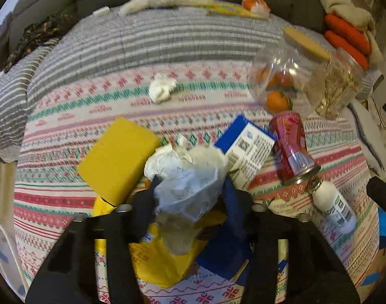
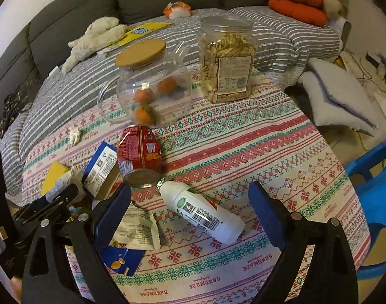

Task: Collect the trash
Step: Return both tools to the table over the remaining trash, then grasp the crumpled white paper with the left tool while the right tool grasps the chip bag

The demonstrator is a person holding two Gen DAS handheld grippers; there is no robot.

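Note:
My left gripper (image 1: 190, 190) is shut on a crumpled white paper wad (image 1: 188, 174), held above yellow and blue wrappers (image 1: 165, 261). Around it lie a yellow sponge (image 1: 119, 157), a blue-and-white carton (image 1: 246, 149), a red can on its side (image 1: 291, 147), a white bottle (image 1: 334, 207) and a small tissue ball (image 1: 161, 88). My right gripper (image 2: 190, 207) is open and empty, its fingers either side of the white bottle (image 2: 203, 212). The red can (image 2: 139, 152), the carton (image 2: 101, 167) and a torn cream wrapper (image 2: 137, 228) lie to its left.
A glass jar with oranges (image 2: 152, 86) and a clear tub of snacks (image 2: 228, 60) stand further back on the patterned tablecloth (image 2: 243, 152). A grey sofa with a plush toy (image 2: 96, 38) is behind. A blue stool (image 2: 375, 177) stands at the right.

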